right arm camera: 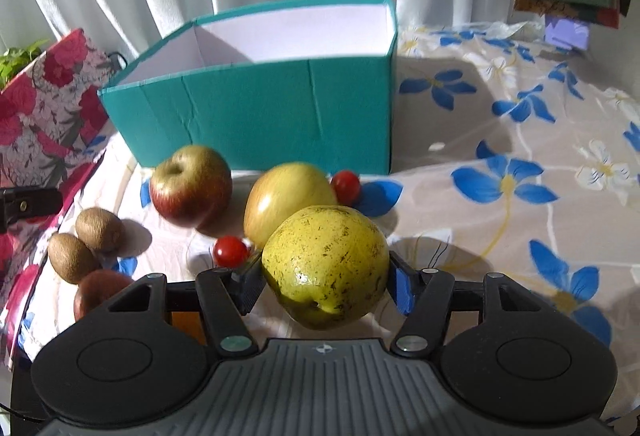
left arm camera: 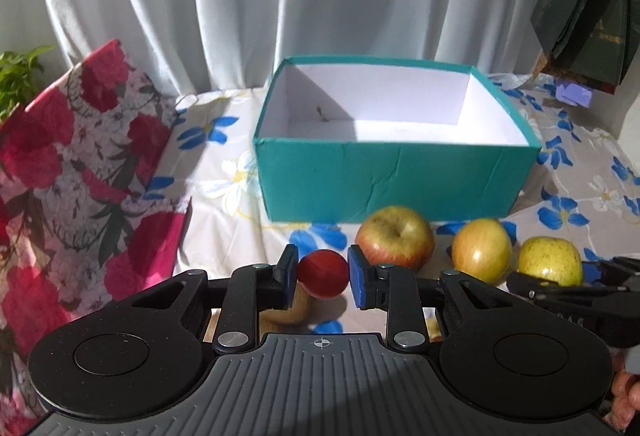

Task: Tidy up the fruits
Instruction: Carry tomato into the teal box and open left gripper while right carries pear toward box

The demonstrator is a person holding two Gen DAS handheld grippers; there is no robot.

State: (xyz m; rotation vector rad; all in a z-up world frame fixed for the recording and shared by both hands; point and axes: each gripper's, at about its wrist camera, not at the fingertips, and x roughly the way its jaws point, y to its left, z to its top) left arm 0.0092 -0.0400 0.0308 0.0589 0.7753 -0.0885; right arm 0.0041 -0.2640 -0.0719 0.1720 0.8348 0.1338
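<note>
Right hand-held gripper [right arm camera: 325,286] fills the bottom of its view, its pads pinching a speckled yellow-green apple [right arm camera: 326,266] at frame centre, one pad on each flank. Left hand-held gripper [left arm camera: 322,278] sits low in its own view, fingers spread around a small red tomato [left arm camera: 323,273]: the left pad touches or nearly touches it, while a narrow gap shows at the right pad.

Behind the fruit, a teal box [right arm camera: 256,108] stands open on the flowered desk [right arm camera: 520,140], upper centre of both frames. A floral bag [left arm camera: 80,176] lies at left. Between box and grippers rest a red-green apple [right arm camera: 191,185] and a yellow-orange apple [right arm camera: 286,196], then three kiwis [right arm camera: 86,240] at lower left, and two more tomatoes [right arm camera: 230,251] beside the yellow-orange apple.
</note>
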